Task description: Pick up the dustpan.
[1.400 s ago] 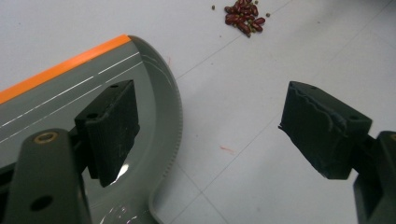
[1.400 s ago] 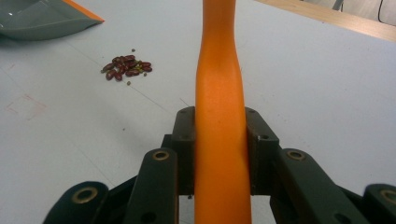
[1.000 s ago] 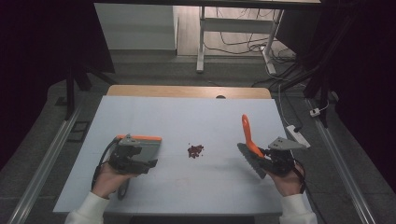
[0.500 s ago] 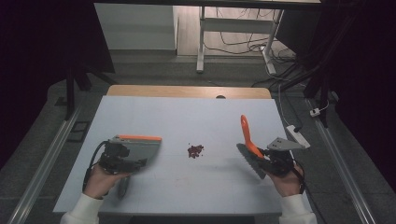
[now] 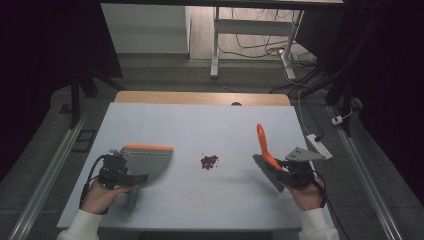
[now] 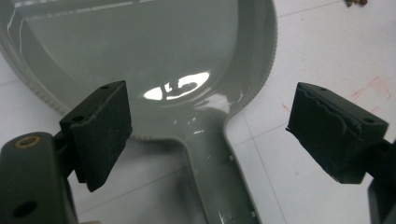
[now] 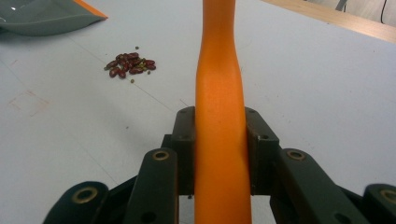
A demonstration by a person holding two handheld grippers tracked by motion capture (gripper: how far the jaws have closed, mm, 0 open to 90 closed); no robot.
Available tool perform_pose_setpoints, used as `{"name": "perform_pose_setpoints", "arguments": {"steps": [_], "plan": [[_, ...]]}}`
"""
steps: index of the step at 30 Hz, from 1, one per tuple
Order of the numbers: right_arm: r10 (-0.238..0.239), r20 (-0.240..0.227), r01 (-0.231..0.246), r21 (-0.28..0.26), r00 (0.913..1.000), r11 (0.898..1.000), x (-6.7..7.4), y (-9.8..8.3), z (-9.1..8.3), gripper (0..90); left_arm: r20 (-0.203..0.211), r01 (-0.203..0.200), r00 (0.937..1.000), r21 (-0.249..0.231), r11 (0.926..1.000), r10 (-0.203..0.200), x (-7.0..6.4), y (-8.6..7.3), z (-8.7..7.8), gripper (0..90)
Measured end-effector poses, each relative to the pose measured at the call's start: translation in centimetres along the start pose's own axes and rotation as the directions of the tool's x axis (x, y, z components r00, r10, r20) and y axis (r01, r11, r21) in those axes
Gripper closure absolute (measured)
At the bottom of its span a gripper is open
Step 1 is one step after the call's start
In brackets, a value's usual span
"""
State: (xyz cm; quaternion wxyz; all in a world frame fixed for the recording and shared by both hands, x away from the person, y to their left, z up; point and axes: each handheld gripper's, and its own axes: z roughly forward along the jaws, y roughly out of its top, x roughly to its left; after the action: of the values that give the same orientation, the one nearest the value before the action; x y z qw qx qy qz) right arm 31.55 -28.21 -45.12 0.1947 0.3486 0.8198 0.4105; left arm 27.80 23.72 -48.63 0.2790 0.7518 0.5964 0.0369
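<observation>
On the pale surface (image 5: 200, 125), the grey dustpan (image 5: 147, 160) lies left, mouth toward the beans (image 5: 209, 161) for sweeping. Left tongs (image 6: 210, 126), just opening, straddle its handle ungripped; right tongs (image 7: 219, 154) clamp the orange brush (image 5: 265, 150).

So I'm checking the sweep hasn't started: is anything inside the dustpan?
No. The dustpan pan is bare grey plastic with only a light reflection; the beans lie apart on the table. Its near edge is covered by the left gripper.

Grey dustpan (image 5: 145, 161), orange brush (image 5: 264, 150), beans (image 5: 209, 161)
</observation>
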Motion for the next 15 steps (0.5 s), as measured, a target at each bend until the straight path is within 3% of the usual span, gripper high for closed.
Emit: {"name": "perform_pose_setpoints", "arguments": {"steps": [6,10,15], "plan": [[-0.004,-0.003,0.004,0.004,1.0000,1.000,0.1,0.0,0.1,70.0,-0.013,0.028,0.9995,0.021,0.9994,-0.028,0.1,-0.3,0.5,11.1],[-0.003,-0.002,0.003,0.010,1.0000,1.000,0.1,-0.1,0.1,70.0,-0.036,0.045,0.9984,0.005,0.9990,-0.044,-0.1,-0.9,0.2,10.9],[-0.002,0.001,0.002,0.012,1.0000,1.000,0.1,-0.2,0.2,70.0,-0.036,0.050,0.9981,0.002,0.9988,-0.050,-0.3,-1.8,-0.1,11.0]]}}
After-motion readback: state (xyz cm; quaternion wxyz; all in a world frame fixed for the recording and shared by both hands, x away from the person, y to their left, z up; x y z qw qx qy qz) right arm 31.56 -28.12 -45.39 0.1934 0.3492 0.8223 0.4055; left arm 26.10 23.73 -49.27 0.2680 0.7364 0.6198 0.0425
